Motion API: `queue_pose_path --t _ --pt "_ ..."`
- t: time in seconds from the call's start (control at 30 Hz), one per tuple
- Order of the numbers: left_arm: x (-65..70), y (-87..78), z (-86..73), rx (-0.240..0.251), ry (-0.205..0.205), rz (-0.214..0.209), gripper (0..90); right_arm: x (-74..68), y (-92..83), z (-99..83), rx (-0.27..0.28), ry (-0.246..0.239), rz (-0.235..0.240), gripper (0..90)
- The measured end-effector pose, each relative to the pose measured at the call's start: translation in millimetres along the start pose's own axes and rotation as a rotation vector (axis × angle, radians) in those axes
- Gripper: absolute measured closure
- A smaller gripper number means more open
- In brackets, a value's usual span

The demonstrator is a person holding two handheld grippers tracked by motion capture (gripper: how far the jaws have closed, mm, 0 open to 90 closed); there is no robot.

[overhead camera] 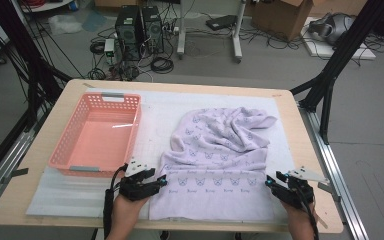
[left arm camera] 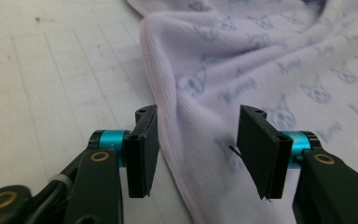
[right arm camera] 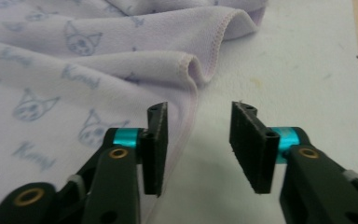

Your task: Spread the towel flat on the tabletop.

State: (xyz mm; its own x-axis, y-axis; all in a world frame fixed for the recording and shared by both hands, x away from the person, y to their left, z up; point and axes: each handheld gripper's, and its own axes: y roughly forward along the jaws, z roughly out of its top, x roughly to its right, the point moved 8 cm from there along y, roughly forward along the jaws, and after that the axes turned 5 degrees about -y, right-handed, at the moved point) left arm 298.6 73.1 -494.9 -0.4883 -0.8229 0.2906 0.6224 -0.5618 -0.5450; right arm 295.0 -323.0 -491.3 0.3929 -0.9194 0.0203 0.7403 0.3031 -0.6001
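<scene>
Cables, computer towers and a cardboard box crowd the grey floor beyond my pale wooden worktop (overhead camera: 40, 200), which carries a white mat. From the high view I see a lilac knit cloth printed with small cat faces (overhead camera: 215, 170) lying on the mat's right half, its near part spread flat and its far part bunched into folds, while an empty pink perforated plastic basket (overhead camera: 97, 132) sits just beside it to the left. My left tongs (overhead camera: 161, 180) rest at the cloth's near left edge and my right tongs (overhead camera: 269, 183) at its near right edge. I judge the flattening half done: the far end is left to smooth, and nothing is folded or in the basket yet. Through the left gripper view, the left tongs (left arm camera: 198, 149) stand spread with the hemmed cloth edge (left arm camera: 168, 121) running between the jaws, unpinched. Through the right gripper view, the right tongs (right arm camera: 198, 147) are likewise spread, one jaw over the stitched hem (right arm camera: 189, 116), gripping nothing.
</scene>
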Motion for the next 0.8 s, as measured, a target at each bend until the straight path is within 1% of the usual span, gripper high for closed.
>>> queue_pose_path --t 0.1,0.13,0.2,0.27,0.33,0.37,0.4,0.43,0.5,0.57,0.6,0.67,0.7,0.77,0.8 --pt "4.6 -8.1 -12.1 -0.023 -0.007 -0.040 46.4 -3.8 -15.3 -7.0 0.011 0.014 0.049 49.5" --pt "6.1 -10.6 -14.7 -0.020 0.004 -0.049 45.9 -6.4 -19.6 -9.7 0.008 0.009 0.067 49.0" --pt "9.6 -14.1 -17.6 -0.036 -0.001 -0.072 45.1 -12.7 -26.3 -15.3 -0.001 -0.016 0.095 47.7" --pt "13.1 -16.7 -20.0 -0.050 0.012 -0.077 44.6 -20.9 -30.5 -21.1 -0.020 -0.033 0.128 46.3" --pt "16.8 -19.7 -23.6 -0.053 0.012 -0.090 44.4 -28.9 -33.1 -26.8 -0.031 -0.063 0.148 46.1" --pt "18.2 -20.7 -25.4 -0.054 0.021 -0.092 44.3 -32.5 -33.5 -30.2 -0.044 -0.071 0.156 45.8" --pt "20.0 -21.4 -26.5 -0.054 0.028 -0.091 44.1 -35.3 -33.0 -33.5 -0.060 -0.081 0.163 45.6" --pt "21.5 -22.1 -27.7 -0.057 0.034 -0.091 44.2 -37.9 -32.0 -36.9 -0.080 -0.090 0.168 43.5" --pt "25.4 -22.7 -30.7 -0.049 0.050 -0.090 44.8 -39.8 -31.6 -38.2 -0.062 -0.120 0.147 43.3" --pt "27.4 -23.4 -33.4 -0.040 0.090 -0.071 46.4 -40.1 -31.9 -38.7 -0.056 -0.124 0.143 44.1" --pt "27.8 -23.6 -34.0 -0.034 0.107 -0.056 49.4 -40.0 -32.0 -39.1 -0.057 -0.122 0.140 44.9" --pt "26.5 -24.4 -35.2 -0.027 0.141 -0.026 58.8 -39.8 -32.4 -38.8 -0.061 -0.130 0.131 46.6" --pt "26.0 -24.8 -35.5 -0.022 0.151 -0.016 63.1 -40.1 -32.5 -38.8 -0.065 -0.128 0.127 48.2" --pt "24.6 -26.1 -36.2 -0.024 0.170 -0.005 73.5 -40.0 -33.5 -38.5 -0.070 -0.119 0.124 56.5" --pt "24.5 -26.7 -36.3 -0.027 0.165 -0.003 79.7 -39.6 -34.2 -38.7 -0.073 -0.116 0.127 63.5"
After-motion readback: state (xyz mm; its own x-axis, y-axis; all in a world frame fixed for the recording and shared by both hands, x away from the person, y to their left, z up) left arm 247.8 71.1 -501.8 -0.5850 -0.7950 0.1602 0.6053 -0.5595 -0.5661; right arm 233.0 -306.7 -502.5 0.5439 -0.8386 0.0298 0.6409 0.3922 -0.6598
